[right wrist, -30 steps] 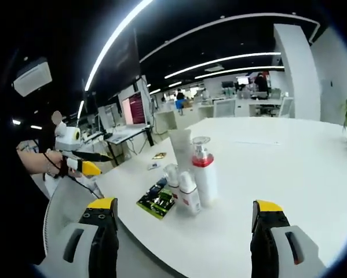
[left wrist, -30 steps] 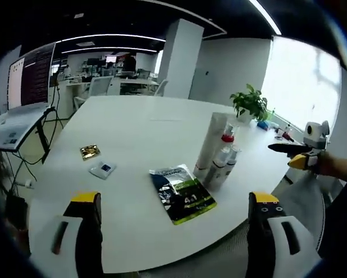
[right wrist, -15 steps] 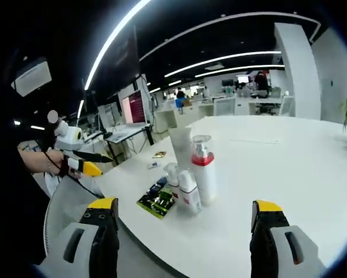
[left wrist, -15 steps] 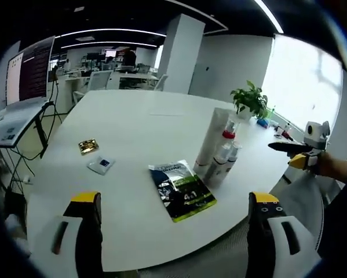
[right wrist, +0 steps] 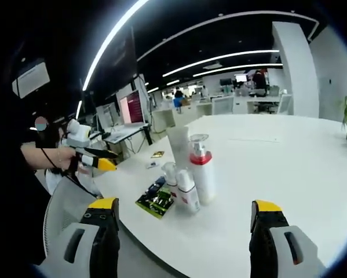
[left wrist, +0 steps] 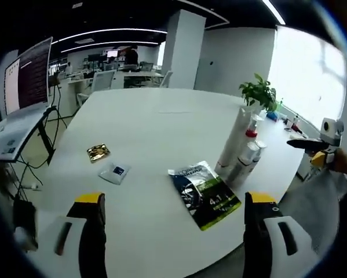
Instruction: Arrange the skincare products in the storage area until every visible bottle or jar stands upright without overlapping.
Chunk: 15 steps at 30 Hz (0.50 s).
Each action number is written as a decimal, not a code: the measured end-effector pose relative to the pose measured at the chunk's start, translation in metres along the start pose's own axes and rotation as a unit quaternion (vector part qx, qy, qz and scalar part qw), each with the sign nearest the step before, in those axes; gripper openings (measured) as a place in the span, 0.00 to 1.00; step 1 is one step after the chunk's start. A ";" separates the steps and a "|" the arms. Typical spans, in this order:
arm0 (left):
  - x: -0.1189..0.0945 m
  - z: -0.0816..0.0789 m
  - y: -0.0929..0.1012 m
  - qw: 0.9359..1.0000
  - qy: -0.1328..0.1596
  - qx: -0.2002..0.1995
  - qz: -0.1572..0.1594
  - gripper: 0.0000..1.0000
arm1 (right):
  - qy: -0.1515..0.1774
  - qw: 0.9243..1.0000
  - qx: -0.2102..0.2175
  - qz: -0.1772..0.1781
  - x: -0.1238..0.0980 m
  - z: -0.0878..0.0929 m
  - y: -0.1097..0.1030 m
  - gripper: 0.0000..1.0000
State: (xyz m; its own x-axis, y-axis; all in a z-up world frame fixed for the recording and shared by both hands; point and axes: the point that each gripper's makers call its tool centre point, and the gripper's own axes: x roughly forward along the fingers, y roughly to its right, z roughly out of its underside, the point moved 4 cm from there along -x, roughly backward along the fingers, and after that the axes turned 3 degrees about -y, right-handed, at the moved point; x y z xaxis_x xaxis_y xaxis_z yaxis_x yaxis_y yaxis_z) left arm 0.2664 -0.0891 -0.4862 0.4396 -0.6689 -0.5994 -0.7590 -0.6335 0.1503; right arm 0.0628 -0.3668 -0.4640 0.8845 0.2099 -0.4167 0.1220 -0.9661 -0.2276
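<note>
Standing together near the rounded edge of the white desk (left wrist: pixel 150 133) were four skincare containers: one tall white tube (right wrist: pixel 179 147), one white pump bottle with a red collar (right wrist: pixel 201 174), and two small white spray bottles (right wrist: pixel 186 190), all upright and touching. One glossy green sachet (left wrist: pixel 205 194) lay flat just beside them; two small packets (left wrist: pixel 106 163) lay farther off. The left claw (left wrist: pixel 172 243) and the right claw (right wrist: pixel 182 240) were both spread, gripping nothing.

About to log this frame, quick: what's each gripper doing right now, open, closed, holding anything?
Left gripper: open, jaws wide apart, holding nothing, above the white table.
Right gripper: open, holding nothing, short of the bottles.
</note>
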 end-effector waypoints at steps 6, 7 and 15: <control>0.019 0.002 -0.016 1.000 -0.026 0.016 0.001 0.91 | 0.000 1.000 0.001 0.005 0.001 0.000 0.003 0.96; 0.023 0.003 -0.022 0.999 -0.028 0.016 0.001 0.91 | 0.000 1.000 0.001 0.006 0.001 0.000 0.003 0.96; 0.050 0.001 -0.054 0.998 -0.056 0.014 -0.015 0.85 | -0.016 1.000 -0.007 0.011 0.004 0.003 0.004 0.94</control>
State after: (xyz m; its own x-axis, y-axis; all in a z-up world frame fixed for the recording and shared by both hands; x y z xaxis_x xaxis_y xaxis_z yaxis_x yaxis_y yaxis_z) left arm 0.3289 -0.0877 -0.5253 0.4070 -0.6018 -0.6871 -0.7600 -0.6405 0.1108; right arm 0.0657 -0.3691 -0.4688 0.8723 0.1937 -0.4490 0.1100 -0.9724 -0.2058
